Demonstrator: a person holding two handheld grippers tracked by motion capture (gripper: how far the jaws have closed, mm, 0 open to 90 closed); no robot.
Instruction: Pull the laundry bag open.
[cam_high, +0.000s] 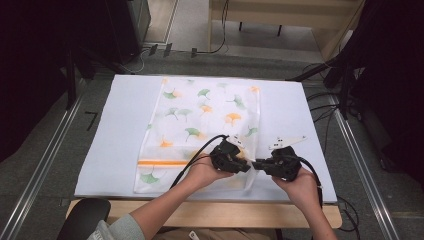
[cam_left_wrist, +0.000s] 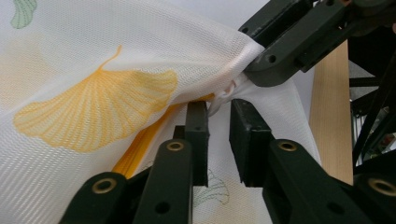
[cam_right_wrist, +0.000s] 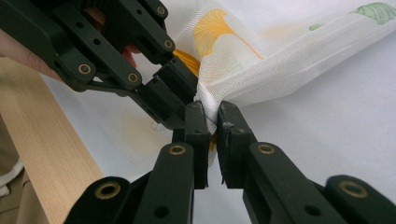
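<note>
A white worktop (cam_high: 125, 130) on a pale wooden table (cam_high: 225, 212) carries a white mesh bag (cam_high: 200, 115) printed with green and orange leaves, spread from the far edge down to the near edge, left of centre toward the middle. Bare white surface lies open on both sides of it, wider along the left edge. Grey floor, metal rails and cables surround the table. At the bag's near right corner the two tools meet. The right gripper (cam_right_wrist: 211, 122) has its jaws closed on a bunched fold of mesh at that corner. The left gripper (cam_left_wrist: 218, 121) has its jaws narrowly apart around a small white zip pull (cam_left_wrist: 224, 95), beside the orange zip (cam_left_wrist: 140, 147); whether they touch it I cannot tell.
</note>
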